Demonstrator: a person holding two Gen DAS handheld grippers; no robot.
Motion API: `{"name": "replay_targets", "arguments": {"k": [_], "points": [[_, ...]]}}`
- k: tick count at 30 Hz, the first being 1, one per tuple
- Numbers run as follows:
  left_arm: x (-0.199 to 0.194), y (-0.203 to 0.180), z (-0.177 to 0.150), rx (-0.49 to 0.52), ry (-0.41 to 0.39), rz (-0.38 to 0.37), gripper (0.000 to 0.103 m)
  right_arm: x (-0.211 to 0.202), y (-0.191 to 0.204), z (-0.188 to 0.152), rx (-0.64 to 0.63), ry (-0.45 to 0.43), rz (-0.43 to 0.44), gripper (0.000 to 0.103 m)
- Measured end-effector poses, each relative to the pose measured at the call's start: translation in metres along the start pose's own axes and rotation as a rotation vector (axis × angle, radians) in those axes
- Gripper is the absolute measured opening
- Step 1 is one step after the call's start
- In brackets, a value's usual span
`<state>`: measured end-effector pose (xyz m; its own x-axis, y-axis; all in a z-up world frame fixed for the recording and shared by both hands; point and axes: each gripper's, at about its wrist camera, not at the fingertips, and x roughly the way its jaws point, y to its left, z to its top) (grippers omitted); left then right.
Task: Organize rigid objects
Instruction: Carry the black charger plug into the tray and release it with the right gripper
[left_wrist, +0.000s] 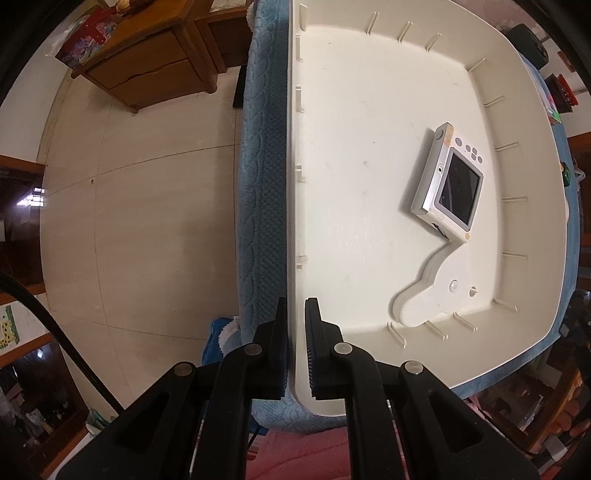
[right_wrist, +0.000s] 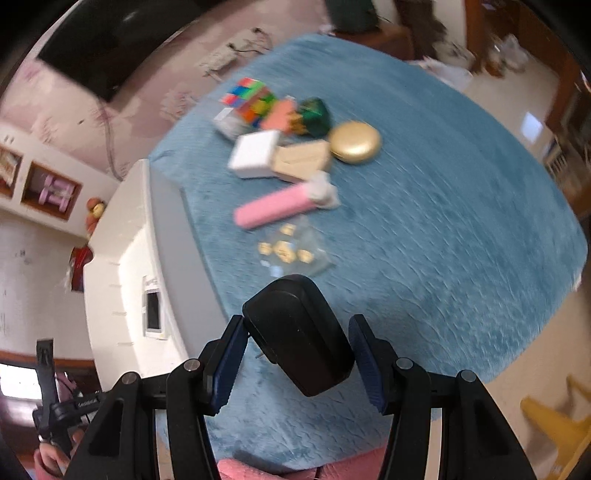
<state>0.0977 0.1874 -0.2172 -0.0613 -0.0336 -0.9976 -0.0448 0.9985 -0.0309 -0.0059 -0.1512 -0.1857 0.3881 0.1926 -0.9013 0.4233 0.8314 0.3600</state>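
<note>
My left gripper points straight down and is shut on the near rim of a white plastic tray. Inside the tray lies a small silver device with a dark screen, also seen edge-on in the right wrist view. My right gripper is shut on a black plug adapter, held above the blue blanket to the right of the tray. Farther off lies a pile: a pink dispenser, a white box, a wooden block, a gold round case and a colour cube.
A clear bag of small dice lies just beyond the adapter. A dark green object sits by the cube. A wooden cabinet stands on the pale floor left of the bed. A yellow stool is at the lower right.
</note>
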Motion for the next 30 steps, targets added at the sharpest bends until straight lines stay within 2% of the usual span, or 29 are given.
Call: {"name": "replay_targets", "arguments": {"k": [7, 15, 22, 30], "points": [[0.000, 0.000, 0.000, -0.003, -0.004, -0.015, 0.007, -0.011, 0.031, 0.016, -0.170, -0.084, 0.061, 0.057], [0.000, 0.002, 0.002, -0.006, -0.004, -0.021, 0.007, -0.019, 0.083, 0.003, -0.402, -0.140, 0.147, 0.057], [0.002, 0.006, 0.004, -0.012, 0.000, -0.024, 0.007, -0.016, 0.126, -0.016, -0.594, -0.137, 0.195, 0.058], [0.002, 0.007, 0.005, -0.012, 0.001, -0.024, 0.007, -0.004, 0.156, -0.034, -0.719, -0.091, 0.220, 0.058]]}}
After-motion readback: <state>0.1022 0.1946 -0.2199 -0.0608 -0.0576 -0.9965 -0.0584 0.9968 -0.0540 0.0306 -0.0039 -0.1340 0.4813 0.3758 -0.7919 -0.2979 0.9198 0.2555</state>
